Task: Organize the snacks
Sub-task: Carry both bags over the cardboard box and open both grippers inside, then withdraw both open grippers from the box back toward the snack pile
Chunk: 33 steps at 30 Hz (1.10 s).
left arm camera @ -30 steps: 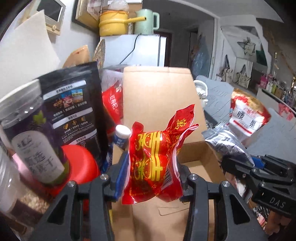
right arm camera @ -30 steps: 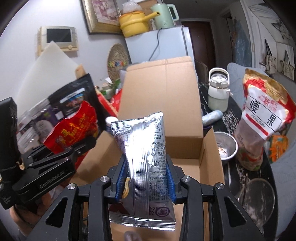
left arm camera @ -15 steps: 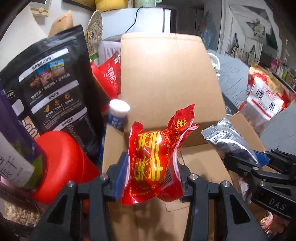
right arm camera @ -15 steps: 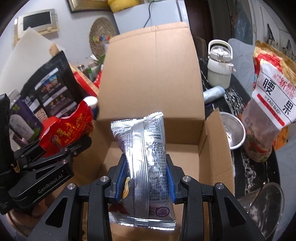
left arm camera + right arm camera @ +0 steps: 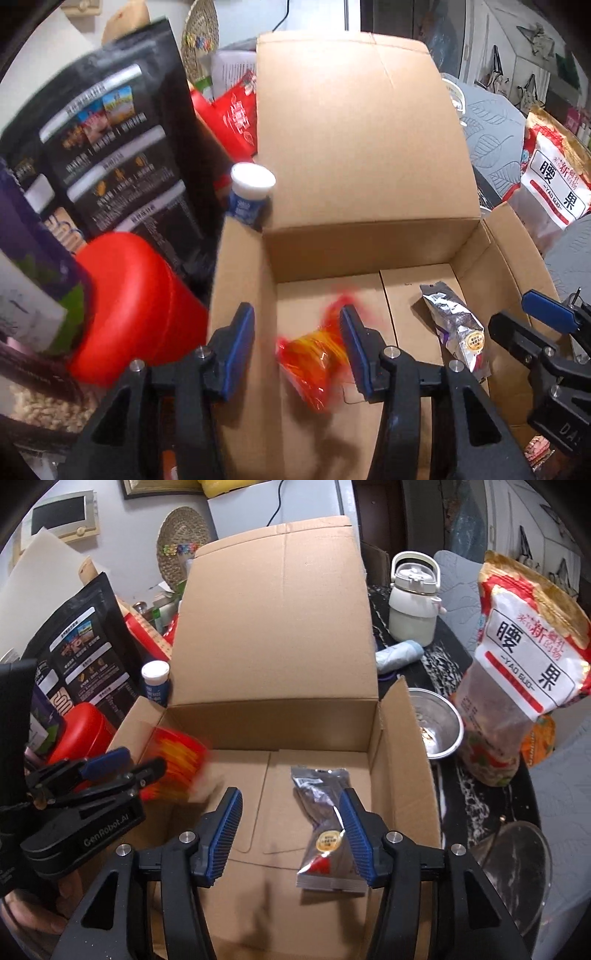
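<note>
An open cardboard box (image 5: pixel 369 251) (image 5: pixel 273 716) fills both views, its flap standing up at the back. My left gripper (image 5: pixel 295 317) hangs over the box's left side with its jaws opening. A red and yellow snack packet (image 5: pixel 314 358) drops free between and below the pads, blurred. My right gripper (image 5: pixel 291 797) is over the right side, jaws also opening. The silver snack packet (image 5: pixel 325 823) lies flat on the box floor below it, touching neither pad. The right wrist view shows the left gripper (image 5: pixel 138 760) beside the blurred red packet (image 5: pixel 177 760). The silver packet (image 5: pixel 454 328) and right gripper (image 5: pixel 524 317) show in the left wrist view.
Left of the box stand a black pouch (image 5: pixel 110 147), a red-lidded jar (image 5: pixel 136 295) and a white-capped tube (image 5: pixel 251 192). On its right are a cashew bag (image 5: pixel 524 657), a steel bowl (image 5: pixel 436 727), a white kettle (image 5: pixel 413 602) and a glass lid (image 5: pixel 517 856).
Both grippers tipped down over the box and opened. The red packet left the left pads and is falling. The silver packet left the right pads and lies on the box floor.
</note>
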### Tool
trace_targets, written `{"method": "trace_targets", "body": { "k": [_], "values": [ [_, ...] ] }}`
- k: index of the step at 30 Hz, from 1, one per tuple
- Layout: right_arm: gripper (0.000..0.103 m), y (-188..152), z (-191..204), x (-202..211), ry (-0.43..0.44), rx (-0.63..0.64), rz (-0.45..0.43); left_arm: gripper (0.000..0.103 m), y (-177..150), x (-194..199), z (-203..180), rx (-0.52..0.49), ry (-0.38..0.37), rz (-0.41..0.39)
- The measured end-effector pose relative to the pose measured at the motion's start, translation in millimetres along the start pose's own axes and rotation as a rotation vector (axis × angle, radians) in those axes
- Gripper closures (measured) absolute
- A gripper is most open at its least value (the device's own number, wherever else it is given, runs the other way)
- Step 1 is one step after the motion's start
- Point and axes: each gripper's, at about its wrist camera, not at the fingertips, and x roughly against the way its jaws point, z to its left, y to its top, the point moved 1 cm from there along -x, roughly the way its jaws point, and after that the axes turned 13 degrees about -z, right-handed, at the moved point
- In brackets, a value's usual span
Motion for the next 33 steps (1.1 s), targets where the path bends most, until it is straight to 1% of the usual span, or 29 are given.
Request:
{"method": "trace_targets", "body": {
  "k": [10,17,22,24,25,29,30,32,33],
  "values": [
    [0.048,4,2,31,-0.027,0.019,-0.052,0.055,7,31,-5,-0.015,-0.008,-0.048],
    [0.048,14,7,66,-0.026,0.031,-0.110,0.055,17,75,-5,-0.015,-0.027,-0.121],
    [0.048,20,13,100,-0.029,0.038,-0.164,0.055,24,118,-1,-0.016,-0.033,-0.191],
    [0.043,22,16,116,-0.030,0.042,-0.189,0.055,26,133,0,-0.017,-0.038,-0.217],
    [0.039,22,18,125,-0.029,0.044,-0.205,0.055,27,141,0,-0.020,-0.039,-0.230],
    [0.037,23,28,158,-0.022,0.063,-0.265,0.055,28,174,2,-0.028,-0.044,-0.293],
    [0.036,23,29,164,-0.021,0.067,-0.276,0.055,28,182,3,-0.028,-0.046,-0.306],
    [0.029,21,33,181,-0.016,0.073,-0.302,0.055,27,195,4,-0.027,-0.048,-0.324],
    [0.028,21,35,187,-0.013,0.076,-0.313,0.055,26,204,4,-0.029,-0.051,-0.338]
  ]
}}
